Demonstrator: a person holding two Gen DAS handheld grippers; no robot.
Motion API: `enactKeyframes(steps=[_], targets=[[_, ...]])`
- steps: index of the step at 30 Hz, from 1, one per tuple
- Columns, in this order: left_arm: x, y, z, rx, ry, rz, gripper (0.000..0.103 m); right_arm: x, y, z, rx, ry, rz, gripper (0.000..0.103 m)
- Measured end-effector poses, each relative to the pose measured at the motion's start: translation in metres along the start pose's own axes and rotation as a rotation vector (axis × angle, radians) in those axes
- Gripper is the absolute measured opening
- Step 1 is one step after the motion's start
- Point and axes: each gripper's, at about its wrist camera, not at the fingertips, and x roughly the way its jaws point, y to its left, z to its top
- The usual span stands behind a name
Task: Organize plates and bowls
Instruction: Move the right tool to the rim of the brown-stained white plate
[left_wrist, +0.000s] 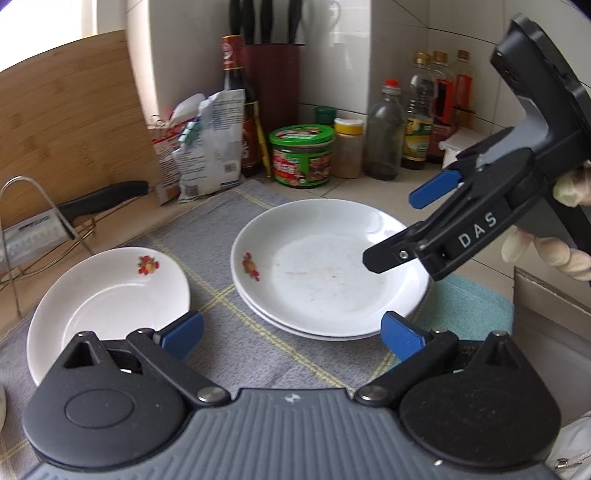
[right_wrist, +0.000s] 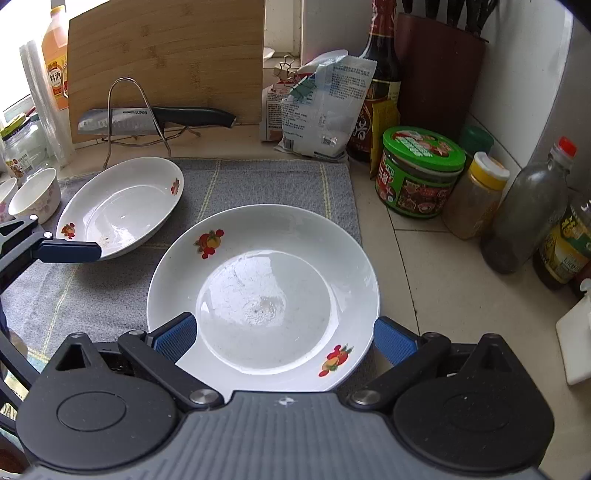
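Two white fruit-print plates are sitting stacked (left_wrist: 325, 273) on the grey checked mat (left_wrist: 221, 295) near the middle of the bench (right_wrist: 424, 266), and a third matching plate, the lone plate (left_wrist: 110, 295), is lying well apart to their left on the same mat. Two small floral bowls (right_wrist: 37, 195) are waiting at the mat's far left edge, seen only from the right wrist.

The right tongs (right_wrist: 284, 336) are hovering spread wide over the near rim of the stack, gripping nothing; the left wrist view shows them angled down above the top plate. The left tongs (left_wrist: 291, 332) are also standing wide and empty, low between the lone plate and the stack.

The main hazard, as I judge it, is the glaze: the blue pads (right_wrist: 173, 338) are facing a smooth sloping rim, and a shallow pinch could let a plate slip and drop onto the others, chipping them. Closing on the stack's rim might also catch only the top plate and drag the lower one, or shift the mat. A wide sideways swing risks the crowded condiments just beside the stack: the green-lidded jar (right_wrist: 421, 173), the yellow-capped spice jar (right_wrist: 476, 195) and the bottles behind them. The two tongs are working close together and could knock each other.
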Motion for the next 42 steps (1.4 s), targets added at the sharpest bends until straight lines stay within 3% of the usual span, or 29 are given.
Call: enactKeyframes(steps=[9,13,20,30,38,42], targets=[[-0.018,0.030,-0.006,-0.199,0.075,0.217,0.102,0.010,0.015,0.016,-0.061,-0.041,0.061,0.103],[-0.029,0.037,-0.013,-0.232,0.086,0.262,0.102,0.013,0.028,0.022,-0.095,-0.062,0.067,0.103],[-0.037,0.054,-0.031,-0.252,0.093,0.273,0.102,0.019,0.057,0.029,-0.100,-0.048,0.093,0.103],[-0.024,0.090,-0.065,-0.229,0.125,0.237,0.102,0.020,0.100,0.039,-0.097,-0.006,0.052,0.103],[-0.005,0.103,-0.070,-0.232,0.150,0.204,0.102,0.036,0.118,0.050,-0.111,0.045,0.077,0.103],[0.000,0.104,-0.069,-0.231,0.134,0.222,0.102,0.049,0.124,0.063,-0.144,0.051,0.120,0.103]])
